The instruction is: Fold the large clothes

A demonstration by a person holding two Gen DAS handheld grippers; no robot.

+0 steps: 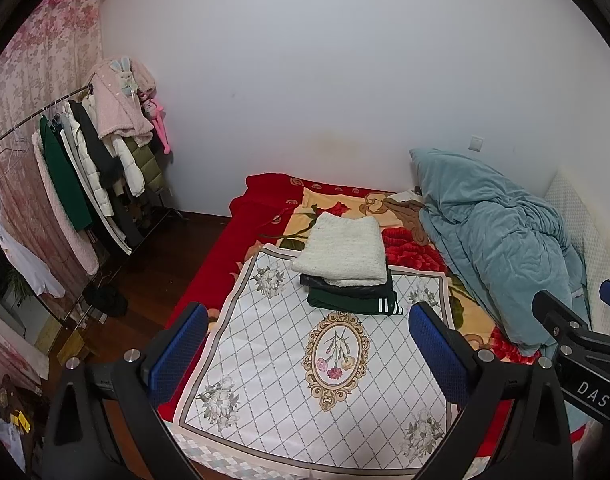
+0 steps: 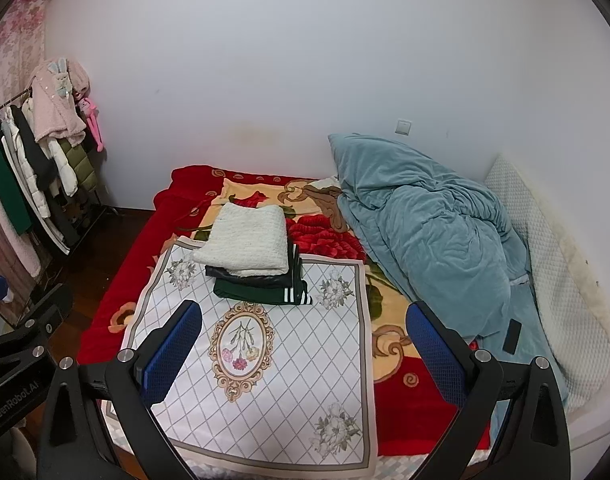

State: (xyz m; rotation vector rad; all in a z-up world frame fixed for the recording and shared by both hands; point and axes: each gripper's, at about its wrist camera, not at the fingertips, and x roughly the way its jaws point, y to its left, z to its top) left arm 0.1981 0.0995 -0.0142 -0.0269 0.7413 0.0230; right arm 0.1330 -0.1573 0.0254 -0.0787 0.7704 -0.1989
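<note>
Folded cream knit sweater (image 1: 343, 250) topped 2 dark garments (image 1: 353, 300) at the white patterned cloth's (image 1: 305, 392) far edge; left gripper (image 1: 309, 354) and right gripper (image 2: 305, 354) hovered released, empty.

Three folded garments were stacked on a white diamond-patterned floral cloth (image 1: 325, 364) spread flat over the bed. A cream knitted sweater (image 1: 343, 252) was laid on top, folded into a thick rectangle. Beneath it a dark, slightly shiny garment (image 1: 345, 286) was seen, its edge protruding. At the bottom a dark green garment (image 1: 353, 304) with white-striped cuff was folded flat, nearest the cloth's oval medallion.
</note>
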